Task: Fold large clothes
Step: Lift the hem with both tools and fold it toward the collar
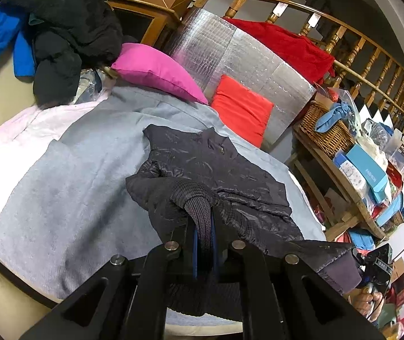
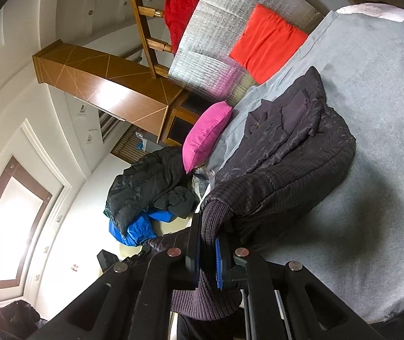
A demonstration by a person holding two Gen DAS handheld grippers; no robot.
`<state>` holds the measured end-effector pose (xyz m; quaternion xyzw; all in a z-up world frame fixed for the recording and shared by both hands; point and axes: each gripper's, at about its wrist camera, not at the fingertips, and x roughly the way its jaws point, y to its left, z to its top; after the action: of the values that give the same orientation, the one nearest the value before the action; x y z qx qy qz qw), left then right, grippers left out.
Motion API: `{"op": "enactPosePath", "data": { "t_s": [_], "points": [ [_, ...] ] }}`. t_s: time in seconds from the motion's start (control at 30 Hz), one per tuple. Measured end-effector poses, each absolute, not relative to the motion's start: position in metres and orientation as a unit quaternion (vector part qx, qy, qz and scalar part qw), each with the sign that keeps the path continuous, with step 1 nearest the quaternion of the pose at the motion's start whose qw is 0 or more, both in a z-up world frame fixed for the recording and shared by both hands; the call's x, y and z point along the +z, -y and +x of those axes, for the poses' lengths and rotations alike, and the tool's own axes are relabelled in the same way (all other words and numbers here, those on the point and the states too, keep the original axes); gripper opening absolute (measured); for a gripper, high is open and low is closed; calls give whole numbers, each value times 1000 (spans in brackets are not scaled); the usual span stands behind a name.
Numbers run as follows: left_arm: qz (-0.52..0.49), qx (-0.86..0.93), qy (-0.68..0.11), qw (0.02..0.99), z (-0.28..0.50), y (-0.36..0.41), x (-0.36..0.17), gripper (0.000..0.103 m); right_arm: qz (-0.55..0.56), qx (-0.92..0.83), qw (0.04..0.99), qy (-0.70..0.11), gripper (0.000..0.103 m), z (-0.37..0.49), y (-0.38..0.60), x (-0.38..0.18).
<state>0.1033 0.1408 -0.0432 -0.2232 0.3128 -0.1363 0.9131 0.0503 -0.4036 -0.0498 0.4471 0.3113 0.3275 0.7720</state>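
A dark quilted jacket (image 1: 216,167) with ribbed knit hem lies on a grey blanket (image 1: 68,175), its collar and zip toward the pillows. My left gripper (image 1: 203,226) is shut on the ribbed knit hem, which bunches up between the blue pads. In the right wrist view the same jacket (image 2: 295,147) is spread over the grey blanket (image 2: 386,113), and my right gripper (image 2: 209,243) is shut on another stretch of the ribbed hem. The right gripper (image 1: 374,266), held by a hand, shows at the lower right of the left wrist view.
A pink pillow (image 1: 156,70) and a red pillow (image 1: 241,107) lean on a silver padded panel (image 1: 238,53) behind the jacket. A pile of black and blue coats (image 1: 60,28) sits at the back left. A cluttered wooden shelf with a wicker basket (image 1: 326,130) stands right.
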Motion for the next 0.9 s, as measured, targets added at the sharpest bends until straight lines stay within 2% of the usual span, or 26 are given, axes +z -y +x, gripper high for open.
{"op": "enactPosePath", "data": {
  "t_s": [0.9],
  "points": [
    [-224,-148,-290,919,134,-139,-25,8,433,344,779,-294,8,80,400,-28]
  ]
}}
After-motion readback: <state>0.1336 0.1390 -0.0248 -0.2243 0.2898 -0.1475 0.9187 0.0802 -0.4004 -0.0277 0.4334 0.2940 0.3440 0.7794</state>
